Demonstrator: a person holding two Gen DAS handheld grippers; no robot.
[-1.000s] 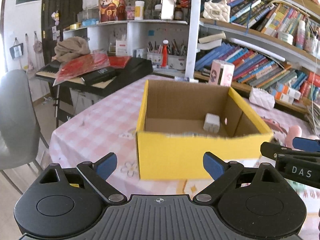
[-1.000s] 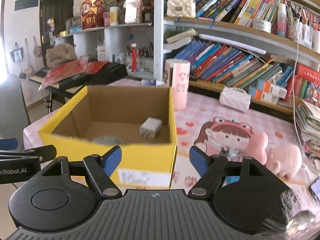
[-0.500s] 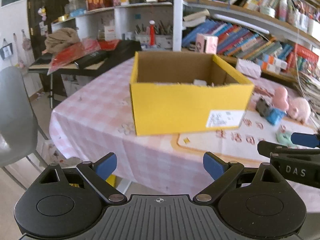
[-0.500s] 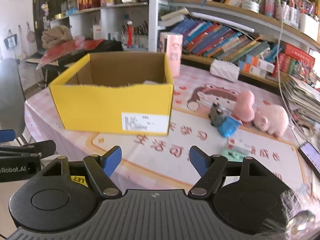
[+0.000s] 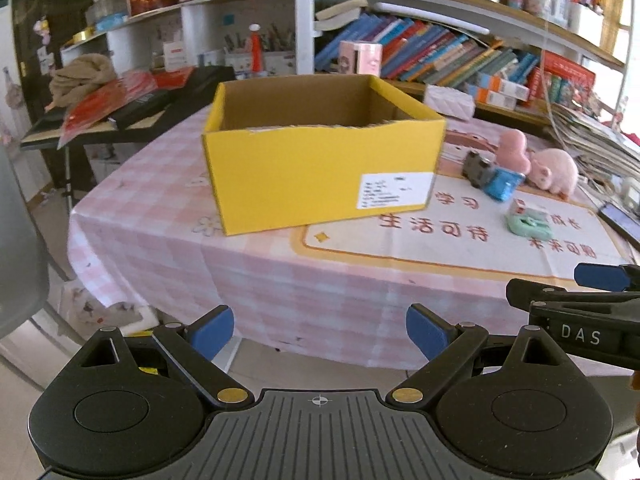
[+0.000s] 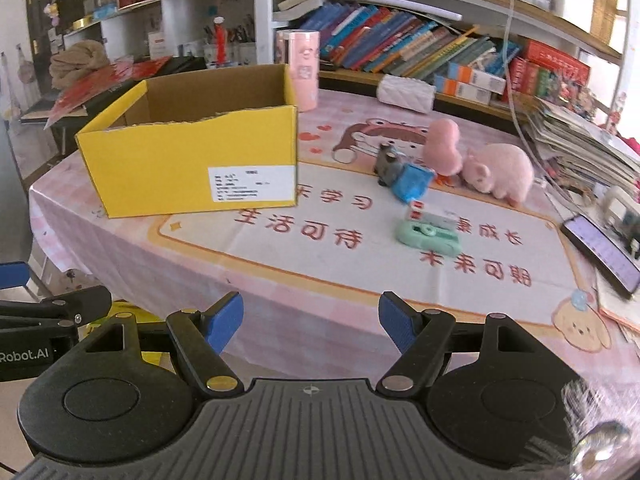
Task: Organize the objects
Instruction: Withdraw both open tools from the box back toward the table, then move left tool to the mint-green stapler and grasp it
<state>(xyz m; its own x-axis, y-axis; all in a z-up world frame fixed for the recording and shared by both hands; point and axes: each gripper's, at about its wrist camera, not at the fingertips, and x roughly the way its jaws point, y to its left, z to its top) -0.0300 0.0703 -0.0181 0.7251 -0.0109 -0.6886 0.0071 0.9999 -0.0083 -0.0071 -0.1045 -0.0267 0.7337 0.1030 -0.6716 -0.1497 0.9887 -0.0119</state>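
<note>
A yellow cardboard box (image 5: pixel 320 172) (image 6: pixel 192 164) stands open-topped on the pink table; its inside is hidden from here. To its right lie a grey and blue toy truck (image 6: pixel 404 174) (image 5: pixel 490 178), a pink heart-shaped plush (image 6: pixel 442 150), a pink pig plush (image 6: pixel 500 172) (image 5: pixel 554 170) and a mint-green gadget (image 6: pixel 426 234) (image 5: pixel 528 226). My left gripper (image 5: pixel 320 330) hangs open and empty before the table's near edge. My right gripper (image 6: pixel 310 322) is open and empty too, back from the toys. Each gripper's side shows in the other's view.
A phone (image 6: pixel 600 250) lies at the table's right edge beside a stack of papers (image 6: pixel 580 144). Bookshelves (image 6: pixel 440 48) line the back wall. A pink cylinder (image 6: pixel 304 70) and a white quilted pouch (image 6: pixel 406 92) stand behind the box. A grey chair (image 5: pixel 18 248) is at left.
Both grippers have drawn back from over the box and sunk lower; the box looks smaller and its contents are hidden behind its wall. The toys have come into view. Jaws unchanged.
</note>
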